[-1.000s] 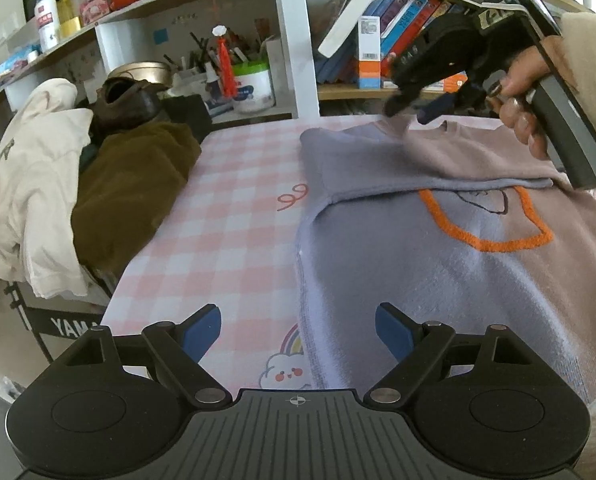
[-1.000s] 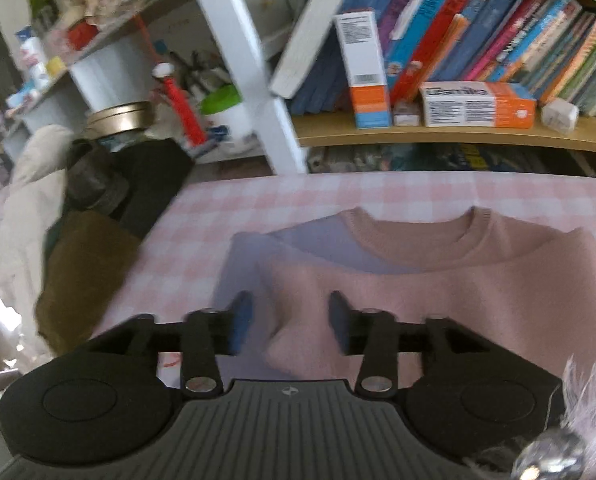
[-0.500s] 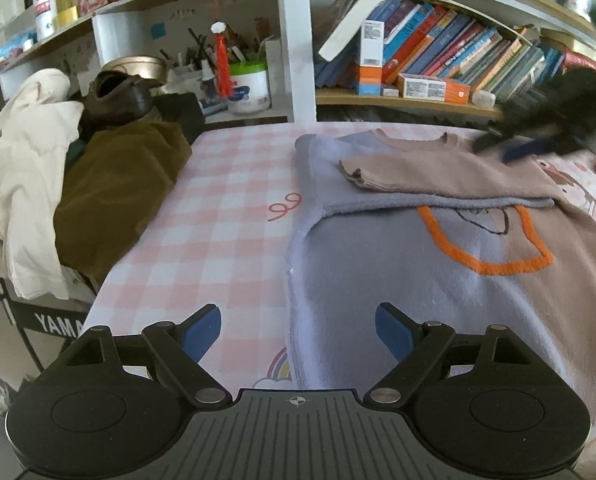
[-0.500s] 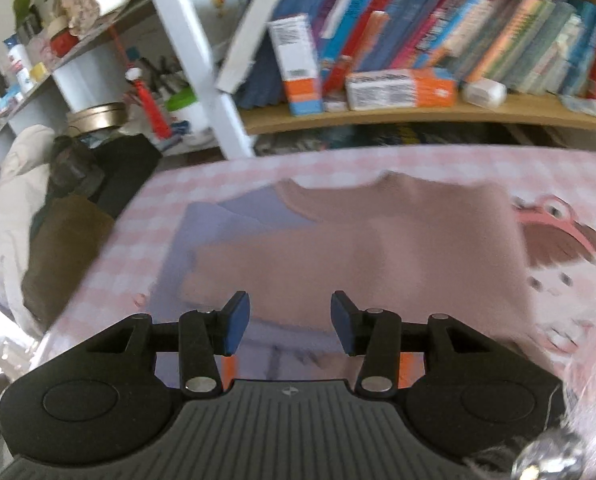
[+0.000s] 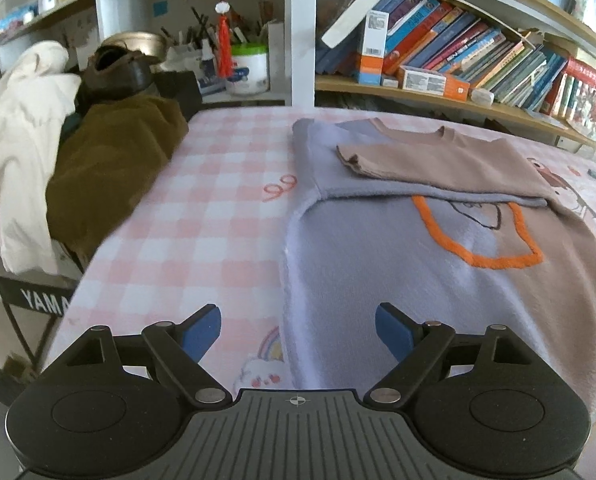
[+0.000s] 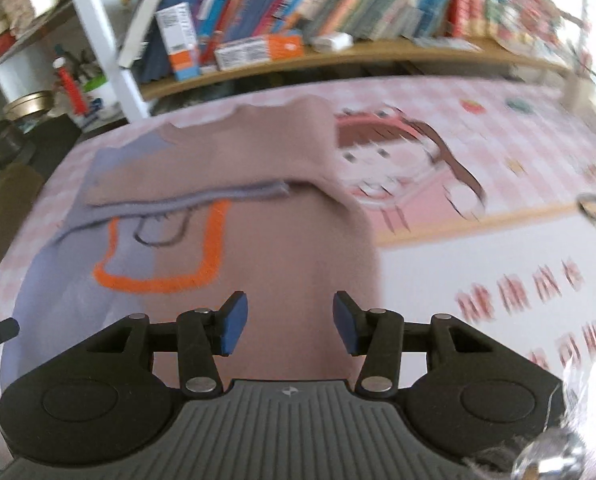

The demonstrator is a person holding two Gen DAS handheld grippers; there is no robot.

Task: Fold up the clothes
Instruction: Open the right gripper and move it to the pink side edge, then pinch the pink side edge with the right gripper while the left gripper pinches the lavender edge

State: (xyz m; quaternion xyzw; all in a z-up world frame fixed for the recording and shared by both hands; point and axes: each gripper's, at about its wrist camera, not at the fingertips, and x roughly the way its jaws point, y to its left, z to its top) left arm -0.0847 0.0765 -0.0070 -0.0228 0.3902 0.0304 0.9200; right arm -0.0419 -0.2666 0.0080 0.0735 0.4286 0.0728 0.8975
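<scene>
Sweater (image 5: 438, 280) flat on the checked bench (image 5: 218, 208), both sleeves folded across the chest at 12 o'clock; body fold left to do. Left gripper (image 5: 298, 330) wide and empty, right gripper (image 6: 290, 322) half apart, empty, jaws opening

Empty claw (image 6: 290, 322) above sweater (image 6: 258, 240)

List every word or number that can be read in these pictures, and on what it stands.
"YAMA", cut off: black stand left of the table.
"99"-like red curl: checked tablecloth.
Red characters on the tablecloth: blurred.
Book spines and boxes: too small.
</scene>
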